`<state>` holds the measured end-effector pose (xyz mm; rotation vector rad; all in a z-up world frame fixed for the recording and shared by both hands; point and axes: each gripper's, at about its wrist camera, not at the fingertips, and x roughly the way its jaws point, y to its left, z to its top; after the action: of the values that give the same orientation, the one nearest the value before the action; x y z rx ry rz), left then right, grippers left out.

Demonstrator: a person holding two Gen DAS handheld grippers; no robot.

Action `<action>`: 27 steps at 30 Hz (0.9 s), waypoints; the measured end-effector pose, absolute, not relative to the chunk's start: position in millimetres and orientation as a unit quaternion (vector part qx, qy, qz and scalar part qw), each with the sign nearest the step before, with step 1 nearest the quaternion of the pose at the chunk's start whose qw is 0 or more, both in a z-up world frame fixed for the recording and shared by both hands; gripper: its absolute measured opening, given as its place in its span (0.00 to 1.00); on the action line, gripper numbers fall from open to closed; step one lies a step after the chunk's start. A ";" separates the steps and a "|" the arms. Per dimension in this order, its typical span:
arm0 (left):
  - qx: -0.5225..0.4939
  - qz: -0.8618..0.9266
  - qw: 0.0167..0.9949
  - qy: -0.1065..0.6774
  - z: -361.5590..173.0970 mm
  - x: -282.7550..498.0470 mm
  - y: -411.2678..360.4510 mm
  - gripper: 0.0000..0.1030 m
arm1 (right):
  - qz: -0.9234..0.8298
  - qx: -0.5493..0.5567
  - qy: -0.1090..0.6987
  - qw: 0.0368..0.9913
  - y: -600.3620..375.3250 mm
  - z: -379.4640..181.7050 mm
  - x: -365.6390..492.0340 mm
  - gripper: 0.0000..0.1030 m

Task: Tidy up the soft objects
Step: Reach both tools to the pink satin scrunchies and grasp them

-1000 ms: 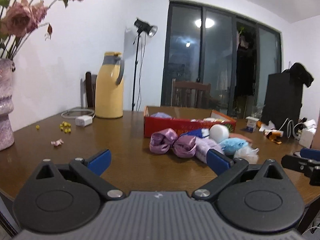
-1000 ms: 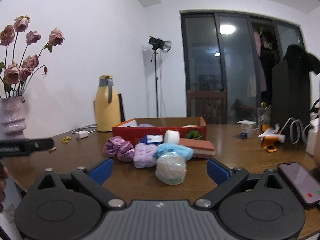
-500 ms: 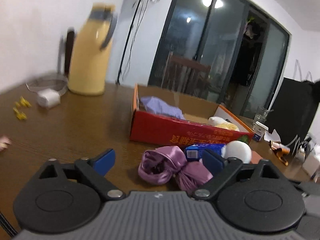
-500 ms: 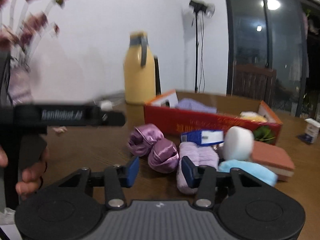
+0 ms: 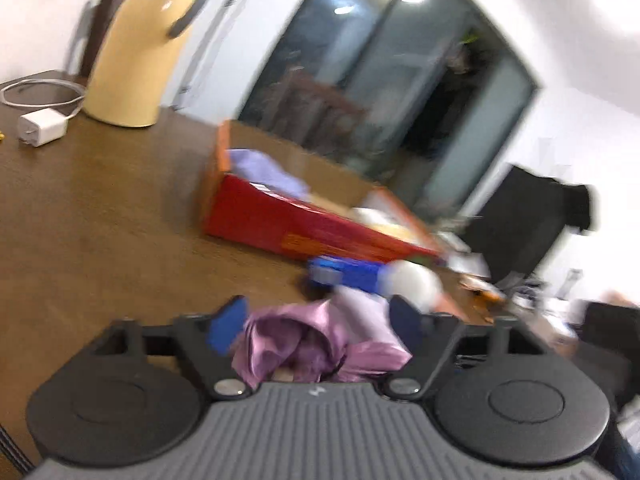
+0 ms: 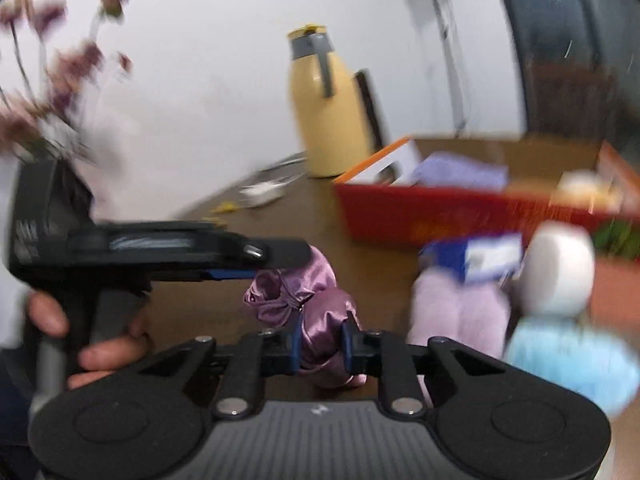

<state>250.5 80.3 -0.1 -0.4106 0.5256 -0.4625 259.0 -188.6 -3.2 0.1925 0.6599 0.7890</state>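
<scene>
I see a dark brown wooden table (image 5: 100,208) against a white wall, with dark sliding glass doors (image 5: 384,92) behind reflecting ceiling lamps. A pale yellow thermos jug with a grey handle (image 6: 328,104) stands near the wall; beside it lie a white charger block (image 5: 42,130) and its looped cable. Blurred dried pink flowers (image 6: 60,68) rise at the left of the right wrist view. Both views are motion-smeared; the printing on the box front and the lettering on the left tool's side are unreadable.

The open red cardboard box (image 5: 280,224) holds a lilac cloth (image 6: 460,170) at one end and a pale lumpy item at the other; I cannot identify the latter. In front of the box lie a blue packet with a white label (image 6: 480,258), a white roll (image 6: 560,268), a fluffy lilac item (image 6: 456,312) and a light blue fluffy item (image 6: 572,360).

The purple satin scrunchie bundle (image 6: 304,304) rests on the table in front of the box. My right gripper (image 6: 320,346) is closing, pads pinching one lobe. My left gripper (image 5: 320,322), held in a hand (image 6: 92,344), is closing with the fabric between its spread fingers; contact I cannot tell.
</scene>
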 end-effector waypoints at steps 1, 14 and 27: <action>-0.190 -0.238 0.919 0.249 -1.0 237.7 78.8 0.83 | 0.393 0.118 0.331 0.849 -200.2 -4.9 256.0 0.18; -0.194 -0.233 0.898 0.318 -44.3 249.1 61.5 0.42 | 0.312 0.134 0.358 0.870 -220.7 -32.6 268.5 0.22; -0.148 -0.213 0.916 0.306 -36.8 236.5 41.4 0.27 | 0.286 0.124 0.323 0.893 -207.3 -39.2 230.1 0.27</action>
<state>236.5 41.4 -36.8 -0.3048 0.6295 -0.4393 230.1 -207.3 -39.2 0.2570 0.6709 0.5932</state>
